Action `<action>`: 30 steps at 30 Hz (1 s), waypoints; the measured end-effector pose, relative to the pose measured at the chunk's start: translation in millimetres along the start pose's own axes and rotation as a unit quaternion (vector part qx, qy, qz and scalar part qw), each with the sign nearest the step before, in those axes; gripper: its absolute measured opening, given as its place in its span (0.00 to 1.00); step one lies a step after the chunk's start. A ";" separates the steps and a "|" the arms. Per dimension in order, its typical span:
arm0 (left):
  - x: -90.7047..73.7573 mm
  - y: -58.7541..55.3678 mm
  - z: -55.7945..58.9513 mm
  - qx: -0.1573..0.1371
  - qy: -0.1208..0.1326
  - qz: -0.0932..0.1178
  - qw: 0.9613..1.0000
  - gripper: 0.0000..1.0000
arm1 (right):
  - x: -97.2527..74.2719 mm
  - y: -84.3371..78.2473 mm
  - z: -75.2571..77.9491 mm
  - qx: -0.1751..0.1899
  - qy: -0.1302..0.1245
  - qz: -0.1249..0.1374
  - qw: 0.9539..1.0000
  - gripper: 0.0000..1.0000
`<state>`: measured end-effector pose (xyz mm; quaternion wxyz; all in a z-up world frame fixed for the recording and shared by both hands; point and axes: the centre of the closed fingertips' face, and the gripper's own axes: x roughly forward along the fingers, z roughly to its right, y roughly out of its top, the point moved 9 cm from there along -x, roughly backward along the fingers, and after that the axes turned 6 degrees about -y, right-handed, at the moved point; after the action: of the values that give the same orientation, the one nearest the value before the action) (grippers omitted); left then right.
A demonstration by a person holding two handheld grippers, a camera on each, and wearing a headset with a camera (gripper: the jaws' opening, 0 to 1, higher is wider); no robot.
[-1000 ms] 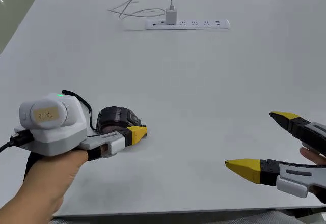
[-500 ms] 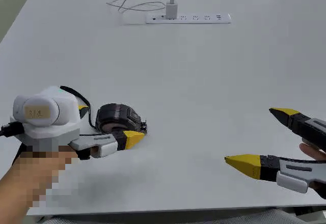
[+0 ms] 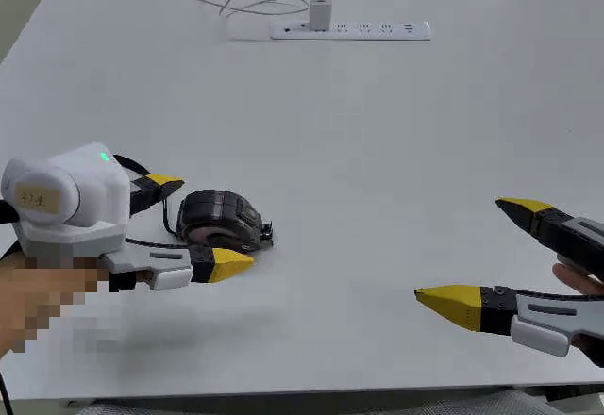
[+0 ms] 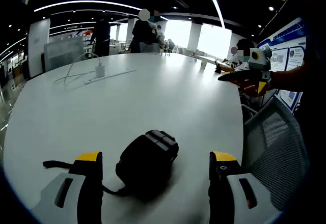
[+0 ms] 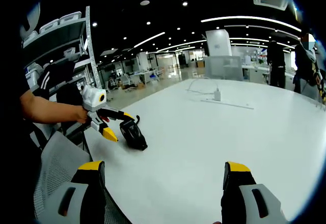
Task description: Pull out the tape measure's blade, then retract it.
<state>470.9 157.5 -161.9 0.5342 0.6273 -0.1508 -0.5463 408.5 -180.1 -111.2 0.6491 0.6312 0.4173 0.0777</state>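
A black tape measure (image 3: 219, 219) lies on the white table (image 3: 377, 151) at the near left, its blade drawn in and a thin black strap trailing from it. My left gripper (image 3: 215, 223) is open, with one yellow-tipped jaw on each side of the case and a gap to it. In the left gripper view the tape measure (image 4: 148, 155) sits between the spread jaws of the left gripper (image 4: 156, 157). My right gripper (image 3: 461, 250) is open at the near right with nothing in it, far from the case. From the right gripper (image 5: 163, 166) the tape measure (image 5: 133, 135) shows at a distance.
A white power strip (image 3: 349, 30) with a plugged-in charger and a looped cable (image 3: 255, 0) lies at the far side of the table. The table's front edge runs just below both grippers. A mesh chair (image 4: 277, 147) stands beside the table.
The left gripper's jaws have spread apart and the gripper has backed off to the left; the tape measure stays put. The right gripper has hardly moved.
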 end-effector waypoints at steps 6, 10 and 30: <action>1.3 -3.3 -6.3 0.033 -0.028 -0.018 0.999 0.68 | 0.9 1.4 0.9 -0.003 0.004 -0.005 1.000 0.96; 3.3 0.7 -9.1 0.066 -0.062 -0.013 0.996 0.60 | 2.9 1.9 0.5 -0.005 0.008 -0.009 1.000 0.95; 16.1 6.4 -24.2 0.127 -0.123 -0.046 0.983 0.38 | 23.5 7.1 -5.7 -0.021 0.036 -0.027 0.999 0.93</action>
<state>499.7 154.8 -169.1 0.4018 0.6246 -0.2543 -0.6195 422.8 -159.7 -114.5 0.6487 0.6027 0.4556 0.0914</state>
